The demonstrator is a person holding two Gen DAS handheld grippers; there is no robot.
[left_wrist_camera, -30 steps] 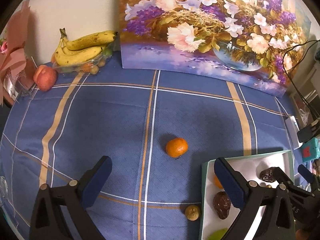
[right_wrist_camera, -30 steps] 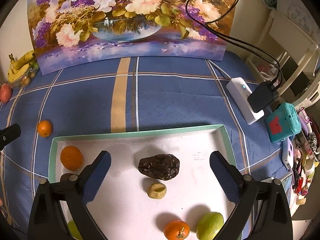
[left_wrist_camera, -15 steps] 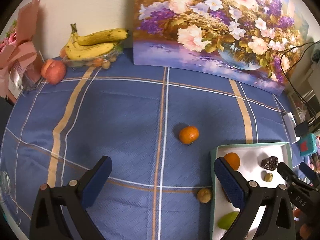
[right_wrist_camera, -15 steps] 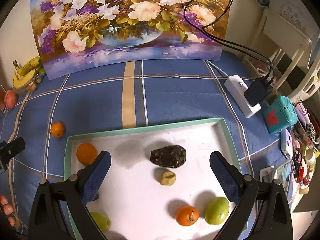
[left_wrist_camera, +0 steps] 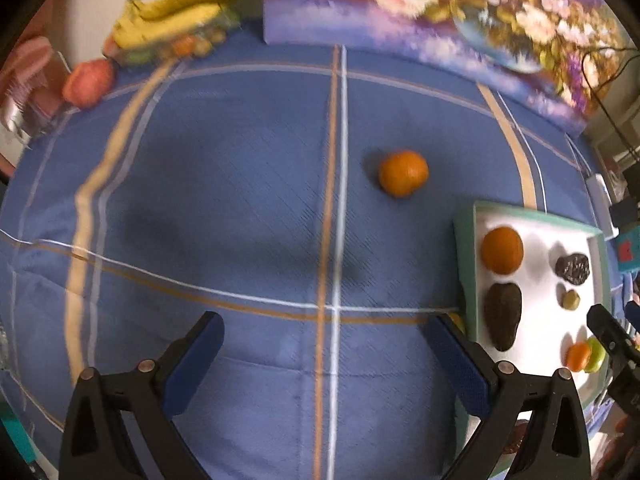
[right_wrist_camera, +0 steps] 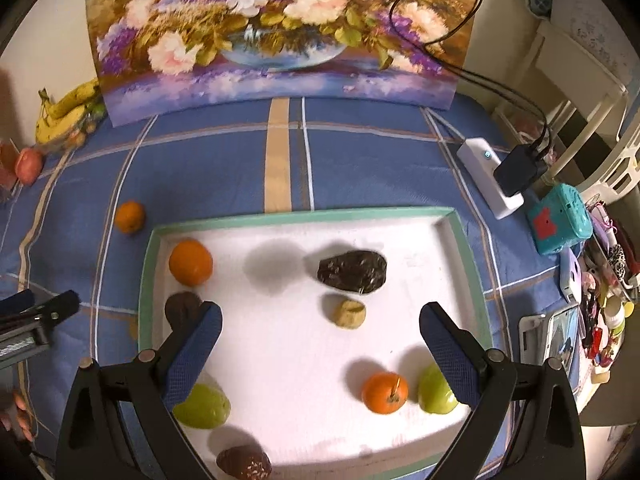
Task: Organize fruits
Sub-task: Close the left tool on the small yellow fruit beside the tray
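A loose orange (left_wrist_camera: 403,173) lies on the blue cloth, ahead and right of my open, empty left gripper (left_wrist_camera: 328,340); it also shows in the right wrist view (right_wrist_camera: 129,216). A white tray with a green rim (right_wrist_camera: 304,216) holds an orange (right_wrist_camera: 190,262), a dark fruit (right_wrist_camera: 352,271), a small tan fruit (right_wrist_camera: 349,312), a small orange (right_wrist_camera: 385,393) and green fruits (right_wrist_camera: 202,407). My right gripper (right_wrist_camera: 320,330) is open and empty above the tray. The tray shows at the right in the left wrist view (left_wrist_camera: 464,264).
Bananas (left_wrist_camera: 176,12) and a peach (left_wrist_camera: 88,82) sit at the far left by the wall. A flower painting (right_wrist_camera: 276,28) stands at the back. A power strip with plugs (right_wrist_camera: 492,178), a teal toy (right_wrist_camera: 558,218) and clutter line the right edge.
Both grippers have risen and pulled back, so more of the table and tray shows. The left view has swung left, and the small brown fruit by the tray is now behind its right finger.
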